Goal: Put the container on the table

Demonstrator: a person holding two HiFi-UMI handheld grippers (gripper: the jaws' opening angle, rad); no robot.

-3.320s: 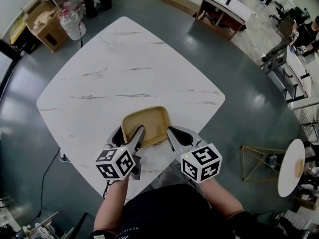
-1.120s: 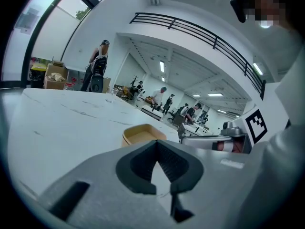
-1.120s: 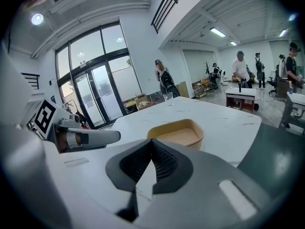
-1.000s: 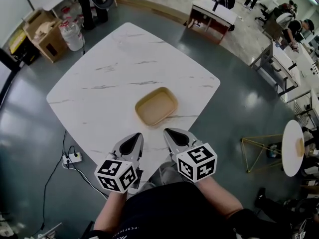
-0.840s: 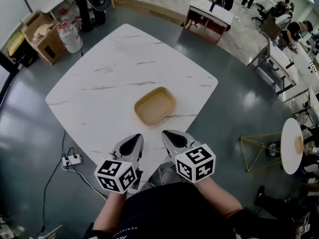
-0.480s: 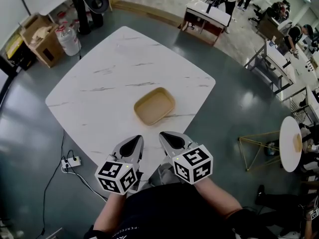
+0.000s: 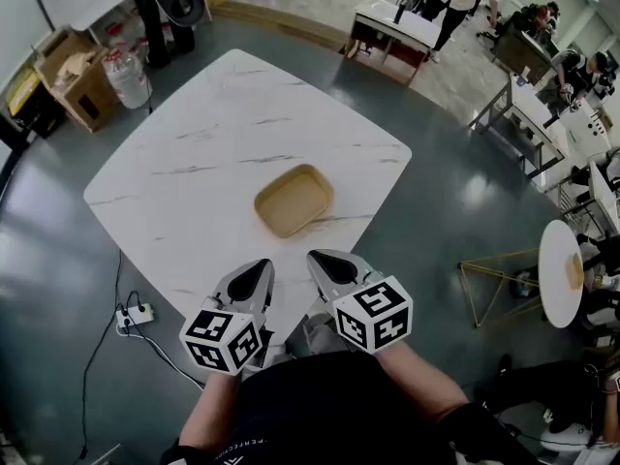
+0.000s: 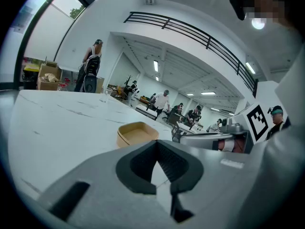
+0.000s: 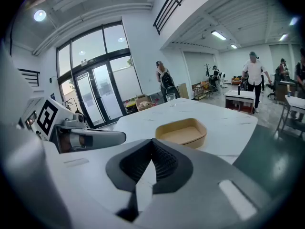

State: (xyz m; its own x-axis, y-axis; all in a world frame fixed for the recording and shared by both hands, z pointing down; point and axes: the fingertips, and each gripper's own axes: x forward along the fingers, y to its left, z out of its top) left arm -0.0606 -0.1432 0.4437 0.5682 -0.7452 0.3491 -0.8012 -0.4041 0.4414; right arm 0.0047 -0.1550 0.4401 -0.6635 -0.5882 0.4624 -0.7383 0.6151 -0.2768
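A tan, shallow, empty container (image 7: pixel 294 200) rests flat on the white marble table (image 7: pixel 213 143), toward its near right side. It also shows in the left gripper view as the container (image 8: pixel 137 133) and in the right gripper view as the container (image 9: pixel 182 131). My left gripper (image 7: pixel 263 263) and right gripper (image 7: pixel 313 257) hover side by side over the table's near corner, well short of the container. Both are shut with nothing held. From its own camera the left gripper (image 8: pixel 157 144) has its jaw tips meeting, and so does the right gripper (image 9: pixel 152 142).
A cardboard box (image 7: pixel 60 74) and a water jug (image 7: pixel 127 72) stand on the floor beyond the table's far left. A power strip (image 7: pixel 132 314) lies on the floor at left. A gold wire stand (image 7: pixel 494 281) and a small round table (image 7: pixel 562 274) are at right. People stand by desks (image 7: pixel 392 27) behind.
About three seconds ago both grippers were at the container's near rim by the table edge. Now they are drawn back and the container lies alone farther in. Little has moved in the last second.
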